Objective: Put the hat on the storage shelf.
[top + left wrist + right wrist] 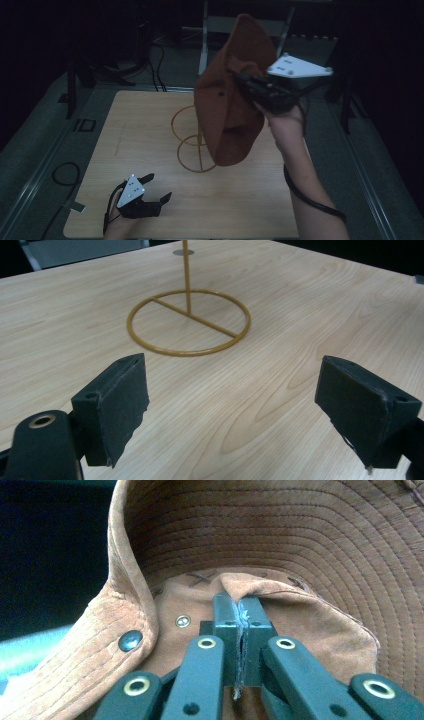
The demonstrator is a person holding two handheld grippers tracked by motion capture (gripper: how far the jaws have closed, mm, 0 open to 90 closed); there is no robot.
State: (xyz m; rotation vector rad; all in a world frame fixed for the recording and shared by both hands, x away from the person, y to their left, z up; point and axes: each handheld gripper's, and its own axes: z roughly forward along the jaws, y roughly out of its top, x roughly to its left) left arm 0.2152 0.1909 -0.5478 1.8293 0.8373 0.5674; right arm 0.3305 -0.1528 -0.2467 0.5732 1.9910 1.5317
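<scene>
- Right tool (250, 82): clamped on brown hat (227, 100), lifted above wire stand (197, 142) for hanging on its post.
- Left tool (152, 187): jaws wide, empty, low over table (150, 130), near stand, probably ready for steadying it.

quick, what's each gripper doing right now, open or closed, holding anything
left gripper: jaws open, nothing between them, low over the wooden table.
right gripper: jaws shut on the brown hat, held up above the wire stand.

hats: 1 (227, 100) | wire stands: 1 (189, 322) | grippers: 2, dim view
</scene>
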